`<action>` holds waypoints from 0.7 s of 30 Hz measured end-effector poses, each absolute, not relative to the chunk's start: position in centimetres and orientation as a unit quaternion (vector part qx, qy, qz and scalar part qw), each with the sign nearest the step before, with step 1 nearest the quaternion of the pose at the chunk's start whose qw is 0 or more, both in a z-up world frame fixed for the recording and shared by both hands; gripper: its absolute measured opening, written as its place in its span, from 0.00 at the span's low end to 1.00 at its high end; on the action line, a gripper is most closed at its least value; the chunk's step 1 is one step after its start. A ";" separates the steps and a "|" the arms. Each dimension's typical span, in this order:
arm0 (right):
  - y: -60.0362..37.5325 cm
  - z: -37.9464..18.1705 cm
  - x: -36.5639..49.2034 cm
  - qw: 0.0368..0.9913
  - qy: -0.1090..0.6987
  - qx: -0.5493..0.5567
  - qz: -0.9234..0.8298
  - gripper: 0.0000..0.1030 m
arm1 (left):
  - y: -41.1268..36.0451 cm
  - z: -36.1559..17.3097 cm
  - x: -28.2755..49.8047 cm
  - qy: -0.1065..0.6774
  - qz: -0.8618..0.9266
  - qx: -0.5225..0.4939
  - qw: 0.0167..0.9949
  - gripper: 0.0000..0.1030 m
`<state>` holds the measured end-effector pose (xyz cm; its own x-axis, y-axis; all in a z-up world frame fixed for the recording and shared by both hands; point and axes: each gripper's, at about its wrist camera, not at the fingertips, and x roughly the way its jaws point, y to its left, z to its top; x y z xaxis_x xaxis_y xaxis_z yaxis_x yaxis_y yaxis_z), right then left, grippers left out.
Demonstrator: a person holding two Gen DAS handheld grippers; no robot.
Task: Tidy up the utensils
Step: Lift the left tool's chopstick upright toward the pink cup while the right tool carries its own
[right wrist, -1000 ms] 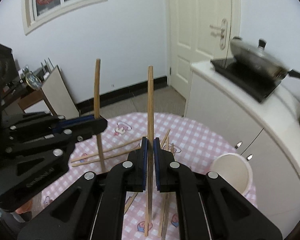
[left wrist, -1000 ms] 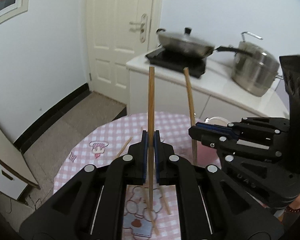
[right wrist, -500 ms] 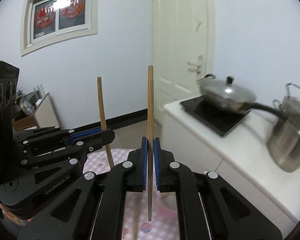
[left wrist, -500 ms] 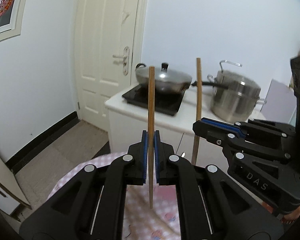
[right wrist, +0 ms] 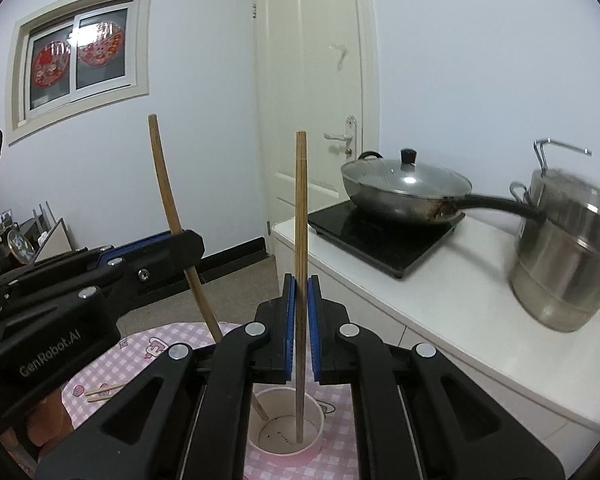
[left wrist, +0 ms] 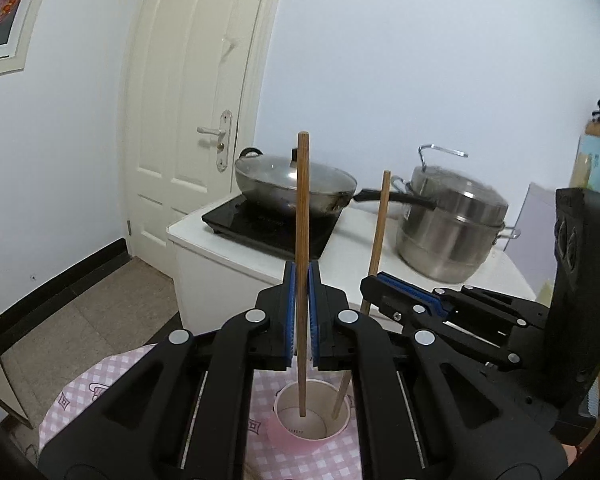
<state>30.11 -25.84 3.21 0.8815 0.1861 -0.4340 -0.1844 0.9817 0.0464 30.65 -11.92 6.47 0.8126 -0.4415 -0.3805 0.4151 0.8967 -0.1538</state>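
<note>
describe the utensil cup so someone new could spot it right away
Start at the pink checked tablecloth below both grippers. The white cup stands on it, open end up; unlike the loose chopsticks lying flat, it has two held chopstick tips dipping inside.

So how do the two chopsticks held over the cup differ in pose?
The left gripper's chopstick stands upright, its tip deep inside the cup; the right gripper's chopstick leans in the left wrist view, its tip near the cup's rim. In the right wrist view they swap: the left one leans. Both are wooden, clamped mid-shaft, tips inside the cup.
</note>
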 end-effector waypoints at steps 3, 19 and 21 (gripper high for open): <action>-26.1 2.5 30.0 0.968 0.229 0.010 0.097 0.05 | -12.5 5.0 31.1 0.220 -0.224 -0.019 0.949 0.06; -26.9 -1.7 29.9 0.957 0.271 0.032 0.101 0.05 | -13.7 -2.0 32.8 0.290 -0.219 0.018 0.931 0.06; -26.9 -1.9 29.9 0.956 0.275 0.034 0.100 0.05 | -13.6 -2.0 32.7 0.286 -0.215 0.021 0.933 0.06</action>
